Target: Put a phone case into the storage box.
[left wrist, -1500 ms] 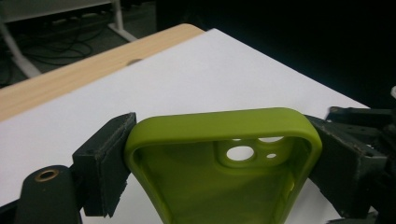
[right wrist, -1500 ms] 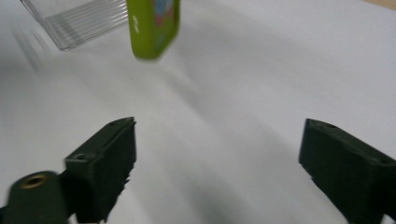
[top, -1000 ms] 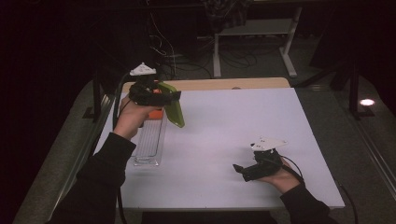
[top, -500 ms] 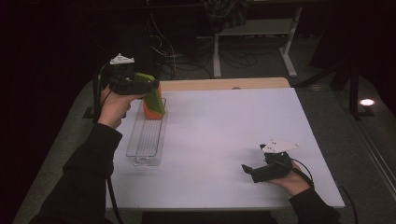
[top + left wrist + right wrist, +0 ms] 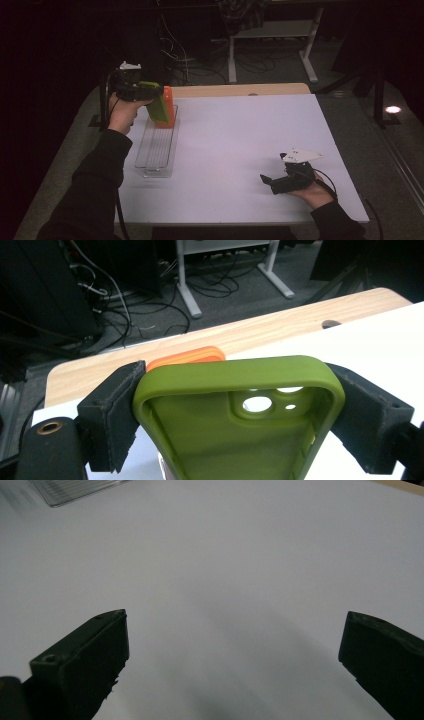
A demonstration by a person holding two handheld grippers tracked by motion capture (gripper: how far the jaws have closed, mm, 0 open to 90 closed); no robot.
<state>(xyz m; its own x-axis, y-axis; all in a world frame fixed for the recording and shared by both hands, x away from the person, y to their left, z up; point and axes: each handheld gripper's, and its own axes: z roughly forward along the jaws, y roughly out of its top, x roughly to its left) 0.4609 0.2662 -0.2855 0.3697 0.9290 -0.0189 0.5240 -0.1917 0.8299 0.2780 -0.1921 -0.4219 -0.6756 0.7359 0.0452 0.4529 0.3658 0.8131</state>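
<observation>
My left gripper point(image 5: 150, 95) is shut on an olive-green phone case point(image 5: 159, 107), which hangs over the far end of a clear ridged rack point(image 5: 156, 145). An orange phone case point(image 5: 167, 107) stands upright in that rack right behind the green one. In the left gripper view the green phone case point(image 5: 240, 410) sits clamped edge to edge between the two black pads, its camera cut-out facing me, with the orange phone case point(image 5: 186, 356) peeking over its top. My right gripper point(image 5: 266, 181) rests low on the white table at the near right, its jaws wide apart and holding nothing.
The white tabletop point(image 5: 240, 150) ends at a wooden strip point(image 5: 235, 90) along the far edge. Beyond it are a dark floor, cables and a desk frame point(image 5: 270, 45). A corner of the clear rack point(image 5: 75, 490) appears at the top left of the right gripper view.
My left hand has carried the green case leftward and a little down, from beside the rack to right in front of the orange case. The right hand has hardly shifted.
</observation>
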